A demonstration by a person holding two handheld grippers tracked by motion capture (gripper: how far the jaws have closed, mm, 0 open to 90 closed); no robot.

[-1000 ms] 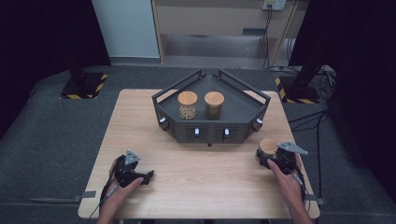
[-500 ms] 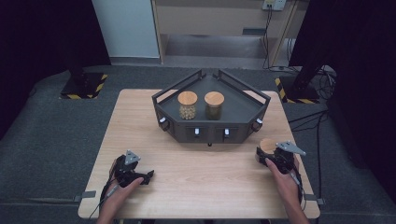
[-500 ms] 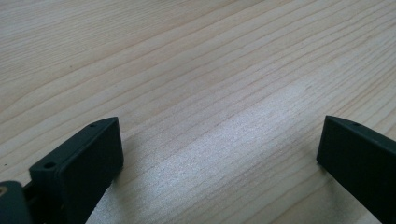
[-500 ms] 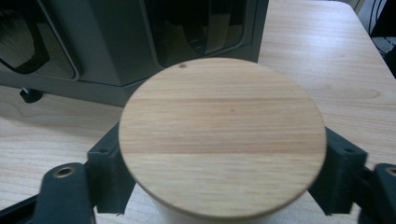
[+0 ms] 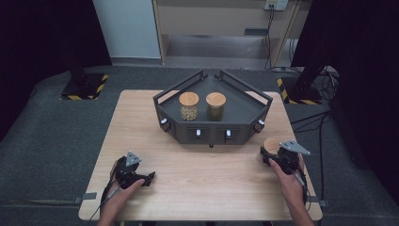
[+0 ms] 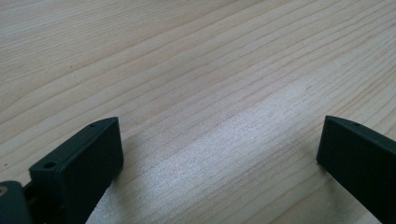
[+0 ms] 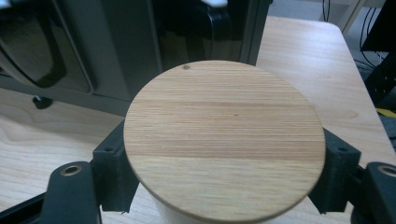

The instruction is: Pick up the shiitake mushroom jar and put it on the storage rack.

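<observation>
Right gripper view puts the round wooden lid of a jar right up against the lens, with one black jaw standing on each side of the body beneath it; the jaws have just been closing and now clench the jar between them. In the high view the right gripper sits near the right edge of the table, toward the front right corner, and the held jar stands just in front of the dark tray. Across the front of the table, near the left corner, the left gripper rests low over bare wood; the left gripper view shows its jaws spread wide apart with nothing between them.

Farther back, in the middle of the table, the dark angular tray carries two more wooden-lidded jars side by side: a pale-filled jar and a dark-filled jar, close together but apart.

The step in hand looks like the grasp of the third jar, with the lift not yet begun. The next move probably calls for a straight lift that clears the tray's raised rail, then a carry over to the free floor to the right of the dark-filled jar, keeping the jar upright so that its lid stays seated.
</observation>
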